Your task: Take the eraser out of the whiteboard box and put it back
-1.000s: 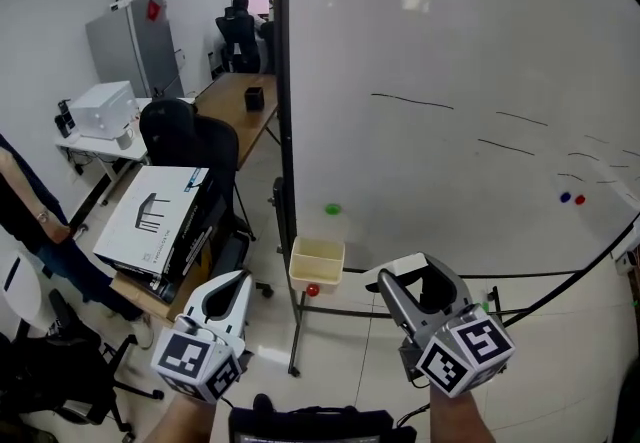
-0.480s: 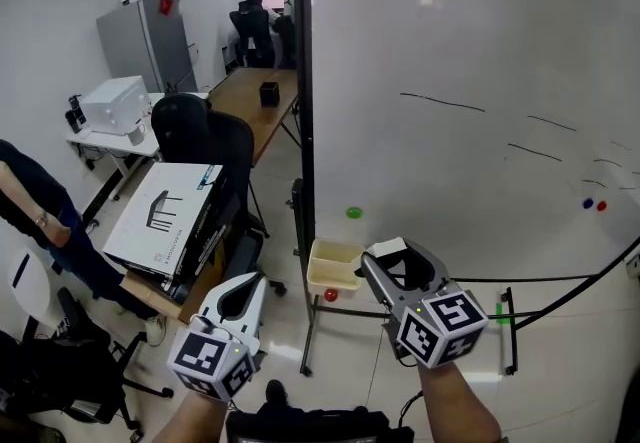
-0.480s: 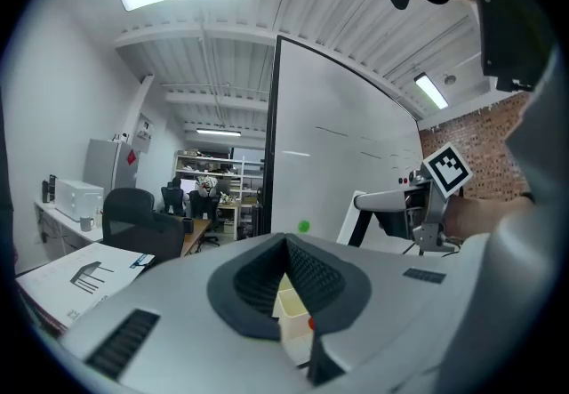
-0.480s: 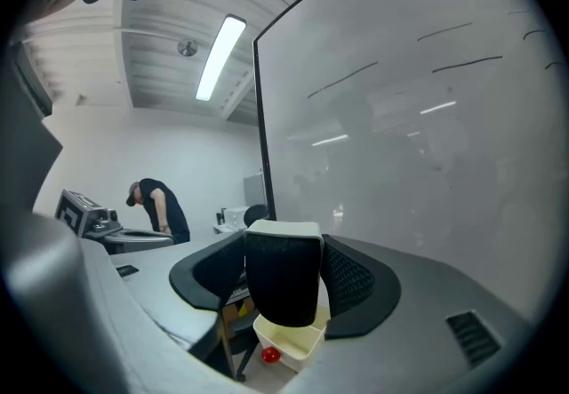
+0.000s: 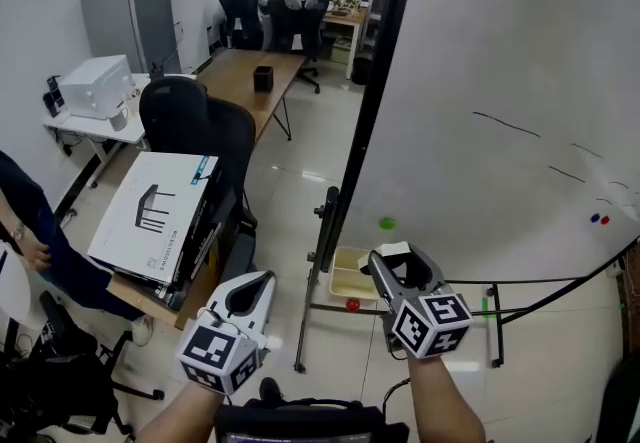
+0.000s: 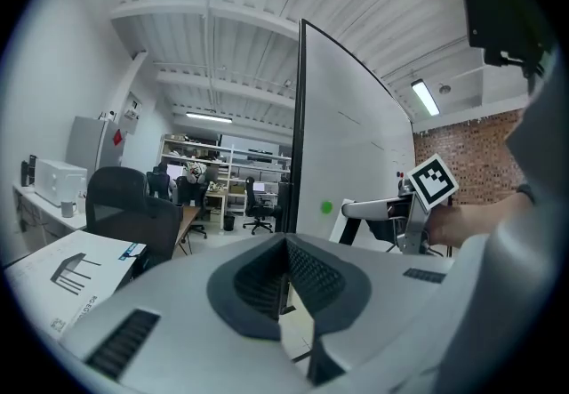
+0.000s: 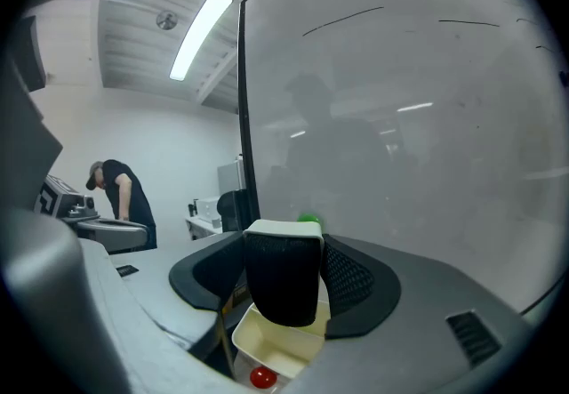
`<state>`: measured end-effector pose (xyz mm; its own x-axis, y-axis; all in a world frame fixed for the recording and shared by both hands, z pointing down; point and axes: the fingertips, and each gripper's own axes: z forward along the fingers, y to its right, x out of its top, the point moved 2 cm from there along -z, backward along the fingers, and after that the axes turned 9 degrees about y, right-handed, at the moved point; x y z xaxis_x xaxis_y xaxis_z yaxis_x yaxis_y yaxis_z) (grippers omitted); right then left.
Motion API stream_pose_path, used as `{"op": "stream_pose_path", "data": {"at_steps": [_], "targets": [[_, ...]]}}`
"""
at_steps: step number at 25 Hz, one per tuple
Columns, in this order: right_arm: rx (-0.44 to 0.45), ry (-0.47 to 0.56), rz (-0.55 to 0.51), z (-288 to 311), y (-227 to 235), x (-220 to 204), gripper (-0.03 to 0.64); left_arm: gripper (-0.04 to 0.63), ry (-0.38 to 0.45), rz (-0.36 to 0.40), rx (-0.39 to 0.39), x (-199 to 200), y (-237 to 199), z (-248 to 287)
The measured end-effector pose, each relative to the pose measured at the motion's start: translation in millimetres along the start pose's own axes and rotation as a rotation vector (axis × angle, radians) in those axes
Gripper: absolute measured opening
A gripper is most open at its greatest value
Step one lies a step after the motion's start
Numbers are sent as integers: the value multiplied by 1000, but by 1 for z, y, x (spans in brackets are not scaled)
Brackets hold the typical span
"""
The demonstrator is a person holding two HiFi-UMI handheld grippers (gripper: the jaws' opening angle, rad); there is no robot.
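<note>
My right gripper [image 5: 399, 260] is shut on the eraser [image 5: 396, 251], a block with a white back and black felt [image 7: 283, 281], which stands upright between the pads. It hangs just above and right of the cream whiteboard box [image 5: 349, 276], whose open top shows below the eraser in the right gripper view [image 7: 271, 349]. The box is fixed at the foot of the whiteboard [image 5: 500, 81]. My left gripper [image 5: 261, 280] is lower left of the box, shut with nothing in it; its pads [image 6: 286, 250] meet.
A red magnet [image 5: 352, 304] sits under the box and a green one [image 5: 387, 224] on the board above it. The board's black stand [image 5: 322, 261] runs to the floor. A boxed carton [image 5: 150, 216], a black chair [image 5: 190, 126] and a person [image 5: 25, 241] are on the left.
Both grippers have sunk and come closer to the cream box. The right one has kept the eraser. The whiteboard's edge now lies further right in the head view.
</note>
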<state>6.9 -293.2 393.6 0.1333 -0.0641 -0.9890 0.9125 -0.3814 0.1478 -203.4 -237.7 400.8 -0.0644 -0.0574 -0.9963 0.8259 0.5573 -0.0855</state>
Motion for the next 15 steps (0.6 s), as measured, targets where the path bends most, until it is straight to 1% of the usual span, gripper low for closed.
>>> {"op": "stream_pose_path", "data": {"at_steps": [6,10,15], "targets": [[-27,-18,-14,24,0,-22,292,26,-6,-17,-7,-13,-22,8],[-40,-59,-17,35,2,-42,292,26,-16,-33,-14,-23,-27,15],[-96,-118,-28,46,10,-64,292,26,-28,-51,-25,-32,-31,25]]}}
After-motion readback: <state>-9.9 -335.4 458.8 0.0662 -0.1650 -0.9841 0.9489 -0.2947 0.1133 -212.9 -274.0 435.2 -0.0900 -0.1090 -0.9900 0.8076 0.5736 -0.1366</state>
